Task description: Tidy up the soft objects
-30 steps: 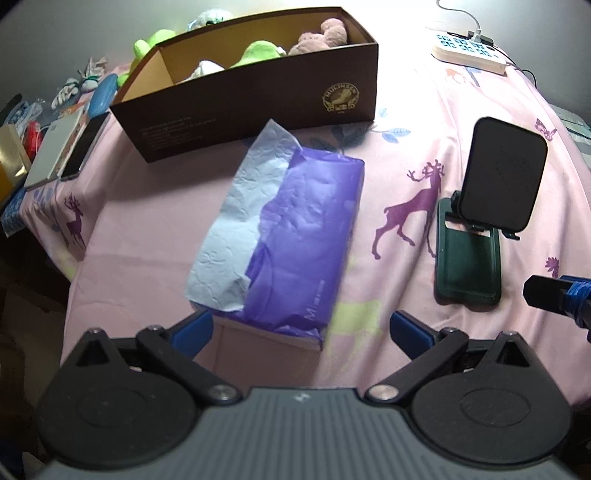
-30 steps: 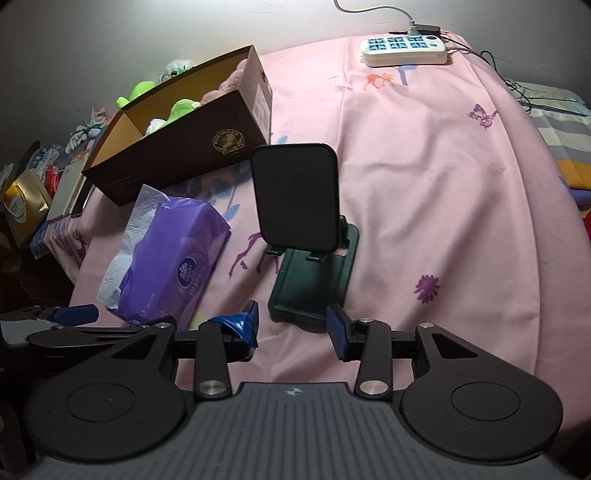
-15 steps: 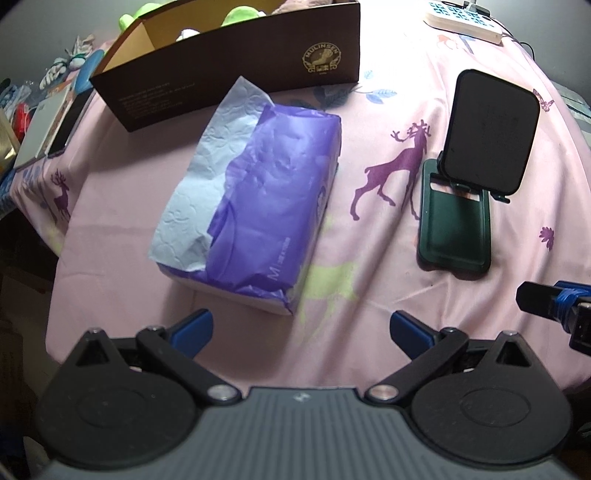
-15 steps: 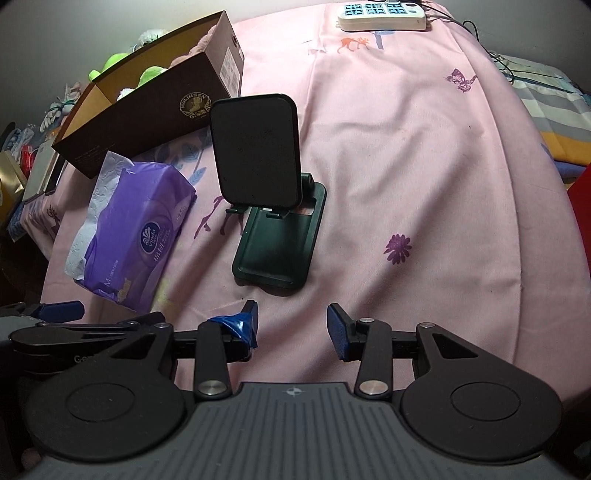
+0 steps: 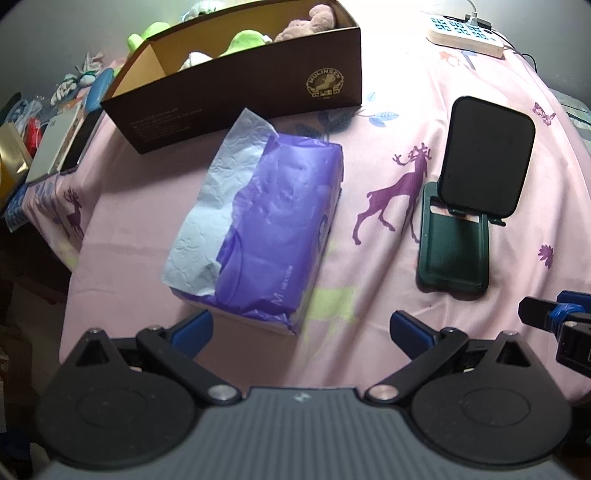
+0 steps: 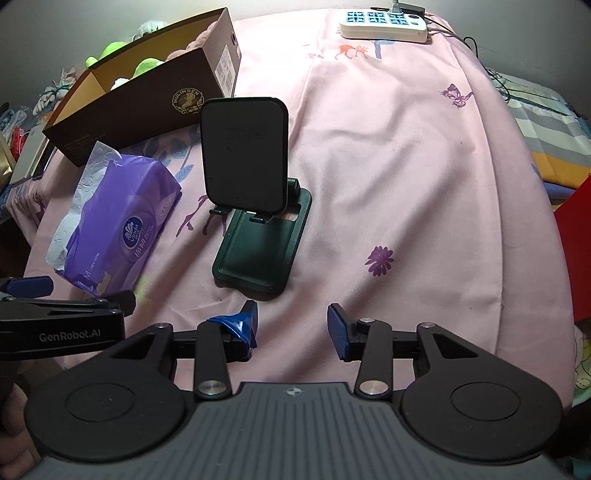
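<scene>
A purple tissue pack (image 5: 266, 229) with white tissue sticking out lies on the pink cloth, also in the right wrist view (image 6: 118, 225). Behind it stands a brown box (image 5: 240, 92) holding green, pink and white soft toys (image 5: 243, 38); the box also shows in the right wrist view (image 6: 147, 107). My left gripper (image 5: 301, 328) is open wide and empty, just in front of the pack's near end. My right gripper (image 6: 291, 326) is open and empty, in front of a green phone stand (image 6: 258, 236).
The phone stand (image 5: 465, 221) with its black plate stands right of the tissue pack. A white power strip (image 6: 384, 24) lies at the far edge. Books and clutter (image 5: 51, 147) sit at the left edge. Striped bedding (image 6: 546, 118) lies to the right.
Both grippers pulled back and then eased forward again, so the pack and stand shifted in view. Both stayed open and empty; nothing on the cloth moved.
</scene>
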Tool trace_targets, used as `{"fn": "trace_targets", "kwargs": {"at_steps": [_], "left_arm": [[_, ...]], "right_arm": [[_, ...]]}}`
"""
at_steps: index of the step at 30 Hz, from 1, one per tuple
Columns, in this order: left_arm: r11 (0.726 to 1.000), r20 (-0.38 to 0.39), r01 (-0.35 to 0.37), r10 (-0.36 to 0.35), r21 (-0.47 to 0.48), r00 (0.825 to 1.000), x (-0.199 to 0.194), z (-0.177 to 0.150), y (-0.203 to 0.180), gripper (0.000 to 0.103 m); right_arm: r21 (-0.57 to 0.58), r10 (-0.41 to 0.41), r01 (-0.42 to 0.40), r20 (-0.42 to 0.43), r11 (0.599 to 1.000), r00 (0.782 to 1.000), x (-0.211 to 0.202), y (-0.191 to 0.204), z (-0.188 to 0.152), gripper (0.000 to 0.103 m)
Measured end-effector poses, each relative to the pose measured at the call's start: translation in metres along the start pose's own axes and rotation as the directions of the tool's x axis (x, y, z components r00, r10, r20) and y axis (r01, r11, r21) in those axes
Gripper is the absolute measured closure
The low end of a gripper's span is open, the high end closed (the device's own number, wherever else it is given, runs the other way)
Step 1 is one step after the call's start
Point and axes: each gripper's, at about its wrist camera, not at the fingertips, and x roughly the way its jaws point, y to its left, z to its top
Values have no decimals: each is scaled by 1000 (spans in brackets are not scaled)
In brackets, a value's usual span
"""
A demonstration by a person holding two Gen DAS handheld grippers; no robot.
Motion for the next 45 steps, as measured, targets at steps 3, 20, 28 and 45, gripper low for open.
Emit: {"fn": "trace_targets", "kwargs": {"at_steps": [3, 20, 28, 45], "left_arm": [[1000, 16, 0, 0, 7, 1000, -3, 3, -2, 1], [1000, 107, -31, 31, 2, 994, -16, 29, 16, 1], [1000, 129, -3, 1, 15, 992, -14, 38, 32, 1], [996, 178, 23, -37, 81, 983, -7, 62, 76, 1]], "right_arm": [[1, -8, 8, 0, 1000, 1000, 0, -2, 3, 78], [-47, -60, 61, 38, 997, 998, -6, 10, 20, 78], [-42, -80, 82, 36, 996, 996, -7, 27, 26, 77], [22, -44, 44, 3, 999, 999, -7, 74, 37, 77]]}}
